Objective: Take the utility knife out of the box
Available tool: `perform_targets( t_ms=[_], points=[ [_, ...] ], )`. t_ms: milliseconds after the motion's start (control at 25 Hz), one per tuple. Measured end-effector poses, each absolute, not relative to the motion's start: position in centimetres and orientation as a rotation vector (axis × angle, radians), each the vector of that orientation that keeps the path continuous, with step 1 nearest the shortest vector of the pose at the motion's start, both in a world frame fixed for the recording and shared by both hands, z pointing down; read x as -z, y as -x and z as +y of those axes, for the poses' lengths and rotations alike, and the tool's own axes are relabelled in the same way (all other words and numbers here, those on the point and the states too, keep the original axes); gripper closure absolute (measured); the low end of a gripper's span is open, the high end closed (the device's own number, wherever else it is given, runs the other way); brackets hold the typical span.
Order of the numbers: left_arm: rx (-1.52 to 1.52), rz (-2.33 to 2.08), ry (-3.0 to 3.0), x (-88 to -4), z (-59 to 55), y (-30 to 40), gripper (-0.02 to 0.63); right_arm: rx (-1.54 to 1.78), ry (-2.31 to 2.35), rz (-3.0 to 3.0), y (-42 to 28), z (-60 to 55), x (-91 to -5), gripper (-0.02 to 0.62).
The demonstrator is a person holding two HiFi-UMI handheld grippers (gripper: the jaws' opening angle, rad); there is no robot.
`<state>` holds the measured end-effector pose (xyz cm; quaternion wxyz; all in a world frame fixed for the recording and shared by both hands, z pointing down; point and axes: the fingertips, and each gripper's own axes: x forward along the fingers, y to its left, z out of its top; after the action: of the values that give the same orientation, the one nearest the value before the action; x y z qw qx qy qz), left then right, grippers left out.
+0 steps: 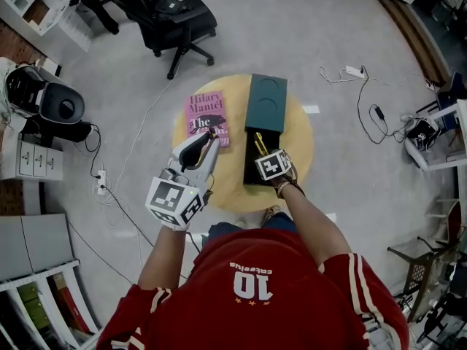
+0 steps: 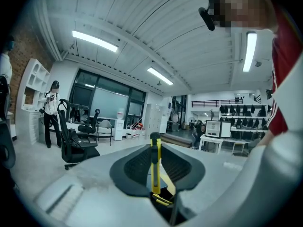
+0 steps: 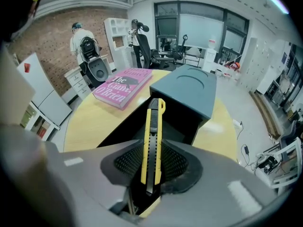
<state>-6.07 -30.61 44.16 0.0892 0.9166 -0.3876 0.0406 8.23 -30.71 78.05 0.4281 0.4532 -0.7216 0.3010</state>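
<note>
The yellow and black utility knife [image 3: 152, 136] stands upright between the dark pads of my right gripper [image 3: 152, 161], which is shut on it. It hangs just above the open black box [image 3: 189, 122]. In the head view the right gripper [image 1: 261, 154] hovers over the box [image 1: 252, 172] on the round yellow table [image 1: 299, 144], with the knife [image 1: 259, 144] sticking out ahead. The box's teal lid [image 1: 266, 102] lies behind it. My left gripper [image 1: 204, 143] is held up left of the box, shut on a second yellow knife [image 2: 155, 162] seen edge-on.
A pink book [image 1: 206, 115] lies on the table to the left of the lid. A black office chair [image 1: 175, 20] stands beyond the table. Cables [image 1: 365, 93] trail on the floor at right, and a black appliance [image 1: 55, 104] sits at left. A person [image 3: 83, 44] stands by the brick wall.
</note>
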Motion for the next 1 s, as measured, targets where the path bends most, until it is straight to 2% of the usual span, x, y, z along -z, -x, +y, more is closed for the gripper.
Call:
perform_targets(
  t_ms=[600,1000],
  points=[
    [-0.103,-1.103,-2.752,-44.3,-27.0,5.7,0.532,-0.577,-1.306,-2.008,-9.4,-28.2,-68.0,0.483],
    [-0.100,-1.056,-2.814,-42.5,-24.8,4.5,0.532,-0.423,-1.502,-2.224,-10.6,-25.7,-55.6,0.483]
  ],
)
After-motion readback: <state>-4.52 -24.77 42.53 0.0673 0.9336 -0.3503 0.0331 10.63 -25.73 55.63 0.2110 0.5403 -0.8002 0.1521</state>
